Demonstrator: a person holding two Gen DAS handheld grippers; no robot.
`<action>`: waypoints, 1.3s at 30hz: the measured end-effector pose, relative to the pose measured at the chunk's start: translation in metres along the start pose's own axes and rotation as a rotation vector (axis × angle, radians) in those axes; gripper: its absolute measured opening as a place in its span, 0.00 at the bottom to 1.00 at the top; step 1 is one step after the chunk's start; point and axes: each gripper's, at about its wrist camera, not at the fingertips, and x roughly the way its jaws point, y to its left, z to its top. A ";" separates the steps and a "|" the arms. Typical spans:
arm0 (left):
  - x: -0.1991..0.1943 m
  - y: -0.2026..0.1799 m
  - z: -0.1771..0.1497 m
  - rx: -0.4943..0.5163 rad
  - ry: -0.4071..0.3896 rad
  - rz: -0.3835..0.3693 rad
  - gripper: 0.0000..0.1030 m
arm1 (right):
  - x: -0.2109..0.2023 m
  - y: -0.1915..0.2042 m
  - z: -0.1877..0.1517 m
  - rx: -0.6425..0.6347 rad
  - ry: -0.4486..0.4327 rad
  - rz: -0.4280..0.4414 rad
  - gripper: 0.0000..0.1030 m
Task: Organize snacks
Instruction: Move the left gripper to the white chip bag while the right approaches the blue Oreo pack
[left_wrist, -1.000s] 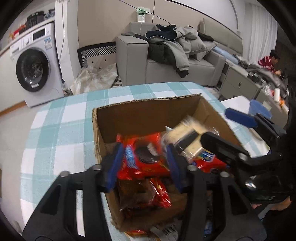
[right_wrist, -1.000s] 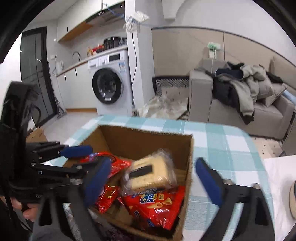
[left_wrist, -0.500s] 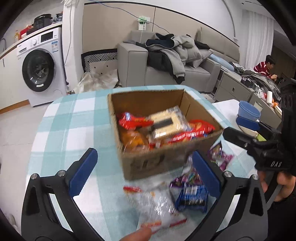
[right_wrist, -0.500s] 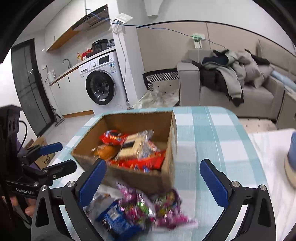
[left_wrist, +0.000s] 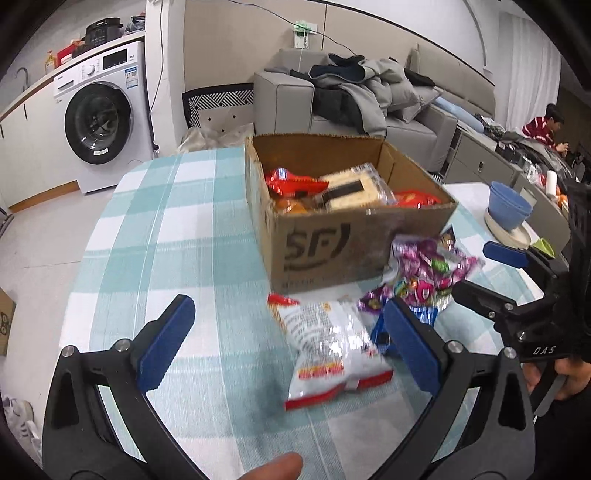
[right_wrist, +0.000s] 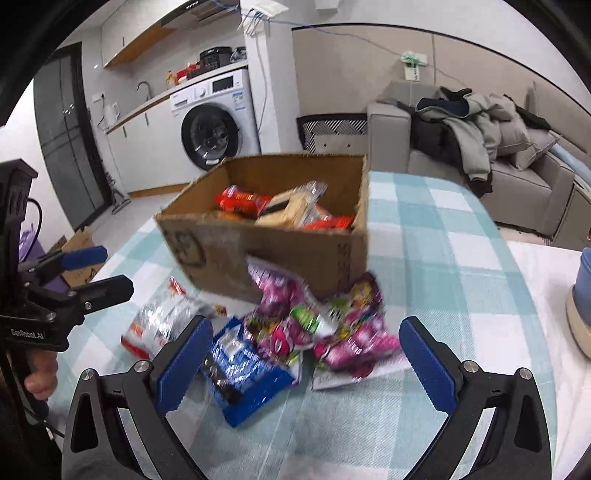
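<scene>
Here, the scene line by line:

Box: brown cardboard box with a printed logo, centre of both frames, standing open-topped on the surface.
Box contents: red crinkly snack packets and a clear-wrapped pale biscuit pack with a dark label, lying inside below the rim.
Loose snacks: a silver-and-white bag with red ends, lower centre of the left wrist view, on the surface just in front of the box; a blue foil packet beside it; a heap of pink-purple wrapped sweets touching the box's front corner.
Left gripper: jaws wide apart, clamped on nothing; the silver bag shows between its blue pads; in the right wrist view it sits at the left edge.
Right gripper: jaws wide apart, holding nothing, with the blue packet and sweets seen between the pads; in the left wrist view it sits at the right edge.
Surface: round table under a teal-and-white checked cloth.
Beyond: white front-loading washing machine upper left; grey sofa heaped with coats upper right; stacked blue bowls at the right of the left wrist view.
</scene>
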 end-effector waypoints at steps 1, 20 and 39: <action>0.000 0.000 -0.003 0.004 0.005 0.005 0.99 | 0.001 0.002 -0.002 -0.011 0.005 0.012 1.00; 0.012 0.010 -0.017 -0.003 0.089 0.019 0.99 | 0.021 0.040 -0.012 -0.168 0.065 0.027 0.99; 0.025 0.002 -0.023 0.032 0.136 0.013 0.99 | 0.039 0.049 -0.028 -0.235 0.118 0.094 0.71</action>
